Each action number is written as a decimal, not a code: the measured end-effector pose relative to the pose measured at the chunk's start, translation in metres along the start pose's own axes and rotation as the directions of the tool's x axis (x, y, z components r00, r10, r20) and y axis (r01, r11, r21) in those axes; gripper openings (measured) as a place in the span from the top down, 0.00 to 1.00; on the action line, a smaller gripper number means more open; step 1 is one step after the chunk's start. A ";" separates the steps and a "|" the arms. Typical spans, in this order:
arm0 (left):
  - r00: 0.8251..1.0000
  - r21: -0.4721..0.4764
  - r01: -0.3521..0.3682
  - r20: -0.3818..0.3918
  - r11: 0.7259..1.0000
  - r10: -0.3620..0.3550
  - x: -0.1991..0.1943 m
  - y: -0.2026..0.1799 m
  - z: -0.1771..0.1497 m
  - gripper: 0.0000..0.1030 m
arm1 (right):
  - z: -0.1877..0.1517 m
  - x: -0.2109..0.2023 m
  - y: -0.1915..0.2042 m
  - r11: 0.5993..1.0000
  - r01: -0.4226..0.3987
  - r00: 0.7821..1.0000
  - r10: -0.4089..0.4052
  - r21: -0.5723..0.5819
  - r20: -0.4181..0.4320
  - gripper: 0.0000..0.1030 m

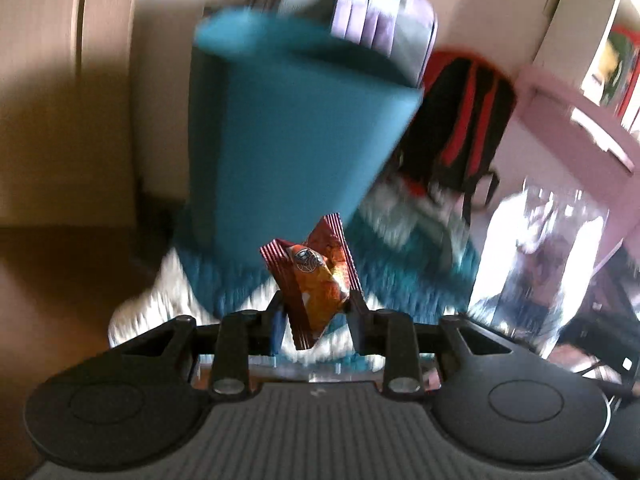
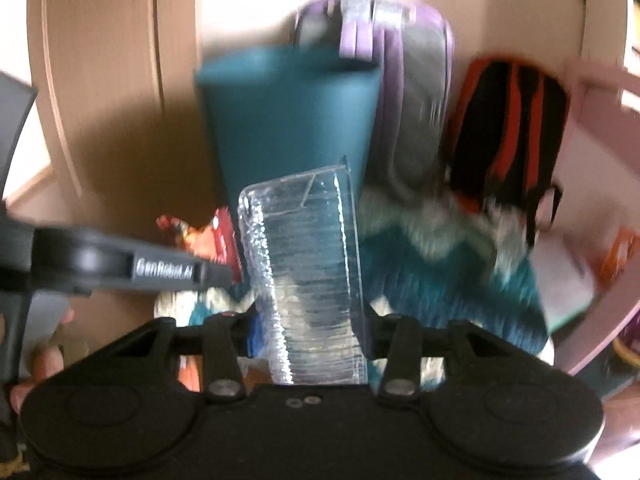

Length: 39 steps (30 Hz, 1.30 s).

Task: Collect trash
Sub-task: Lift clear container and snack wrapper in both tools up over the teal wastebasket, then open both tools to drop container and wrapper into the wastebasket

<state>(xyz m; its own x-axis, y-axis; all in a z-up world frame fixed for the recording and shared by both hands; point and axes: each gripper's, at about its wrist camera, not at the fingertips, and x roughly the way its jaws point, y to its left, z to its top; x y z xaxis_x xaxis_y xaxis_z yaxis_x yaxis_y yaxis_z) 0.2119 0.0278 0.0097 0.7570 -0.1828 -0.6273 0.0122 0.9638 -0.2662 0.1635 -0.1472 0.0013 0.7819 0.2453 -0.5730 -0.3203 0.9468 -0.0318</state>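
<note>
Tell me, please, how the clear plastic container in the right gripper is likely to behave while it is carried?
The clear container looks thin-walled and empty, so probably light. It juts far beyond the right gripper, held only near one end, so it may flex or twist. Its ribbed walls suggest some stiffness, yet a hard squeeze would likely crumple it.

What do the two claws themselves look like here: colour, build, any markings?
Both are matte black plastic: two round side housings, linkage arms with silver pivot screws. The left claw has a ribbed grey deck and white lettering on its side; the right claw shows a blue pad.
</note>
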 end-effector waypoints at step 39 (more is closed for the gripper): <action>0.987 0.198 -0.117 -0.081 0.973 0.135 0.128 0.019 0.190 0.70 | 0.231 0.181 -0.044 0.973 -0.065 0.990 0.090 0.220 -0.106 0.57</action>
<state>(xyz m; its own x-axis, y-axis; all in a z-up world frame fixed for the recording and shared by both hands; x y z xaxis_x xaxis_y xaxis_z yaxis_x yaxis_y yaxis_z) 0.4330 0.0598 0.0631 0.6963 -0.0658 -0.7147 0.0523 0.9978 -0.0409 0.4428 -0.0958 0.0879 0.6891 0.3059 -0.6569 -0.2444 0.9515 0.1866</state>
